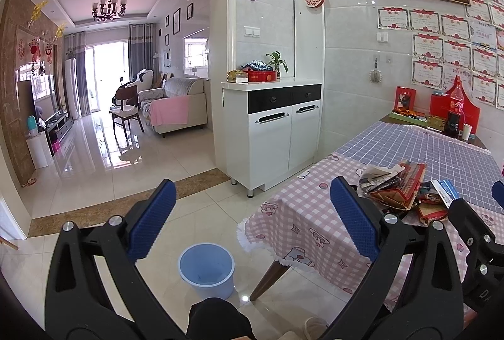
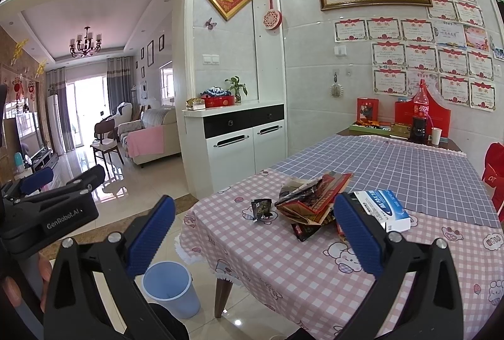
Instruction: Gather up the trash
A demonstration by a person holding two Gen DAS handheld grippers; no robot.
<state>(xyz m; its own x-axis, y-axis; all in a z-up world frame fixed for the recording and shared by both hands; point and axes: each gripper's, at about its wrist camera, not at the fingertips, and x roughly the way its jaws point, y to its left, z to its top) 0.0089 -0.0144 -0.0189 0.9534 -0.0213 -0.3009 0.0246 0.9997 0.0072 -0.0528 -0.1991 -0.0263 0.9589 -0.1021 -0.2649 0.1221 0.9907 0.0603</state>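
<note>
On the table (image 2: 283, 261) the trash pile (image 2: 312, 198) waits; both your tongs, left (image 1: 252, 223) and right (image 2: 255, 233), gape empty. Grab first, then drop in the blue bin (image 2: 170, 289).

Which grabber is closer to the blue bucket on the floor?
Left. The left gripper hangs almost above the blue bucket, beside the table. The right gripper is over the table corner, further away.

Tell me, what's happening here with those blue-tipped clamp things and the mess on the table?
A person holds a two-finger gripper in each hand to collect trash. Both the left gripper and the right gripper are open and empty. A pile of crumpled wrappers, a small dark packet and a blue-and-white box lie untouched on the checked tablecloth. A blue bin waits on the floor beside the table.
</note>
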